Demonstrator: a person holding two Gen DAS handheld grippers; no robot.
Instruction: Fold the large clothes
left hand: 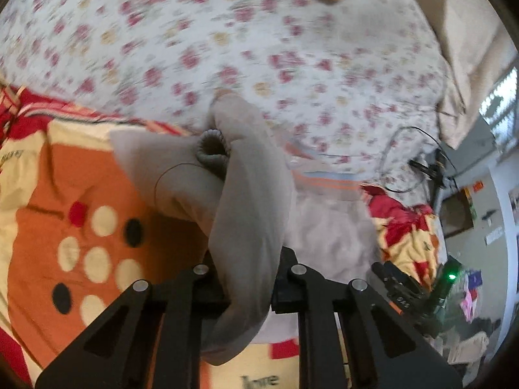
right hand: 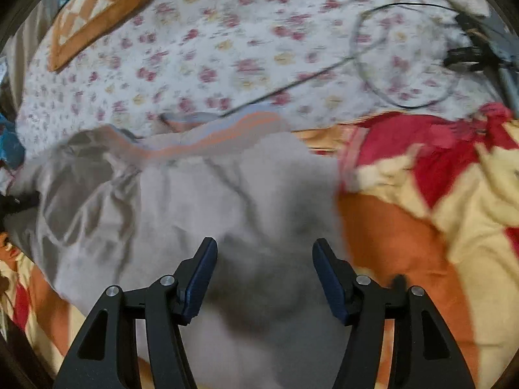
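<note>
A large grey garment [right hand: 201, 201] with an orange and blue striped band lies spread on the bed. My left gripper [left hand: 249, 278] is shut on a grey sleeve [left hand: 249, 201] of it, whose ribbed cuff [left hand: 212, 149] curls up beyond the fingers, lifted above the bedding. My right gripper [right hand: 264, 278] is open and empty, hovering just over the flat grey body of the garment, its blue pads [right hand: 201, 278] apart. In the left wrist view the garment's pale body [left hand: 327, 227] lies to the right of the sleeve. Both views are motion-blurred.
A floral white sheet [left hand: 227, 48] covers the far bed. An orange, red and cream patterned blanket [left hand: 81, 227] lies under the garment. A black cable [right hand: 382, 64] loops on the sheet at right. An orange checked cushion [right hand: 97, 6] sits far left.
</note>
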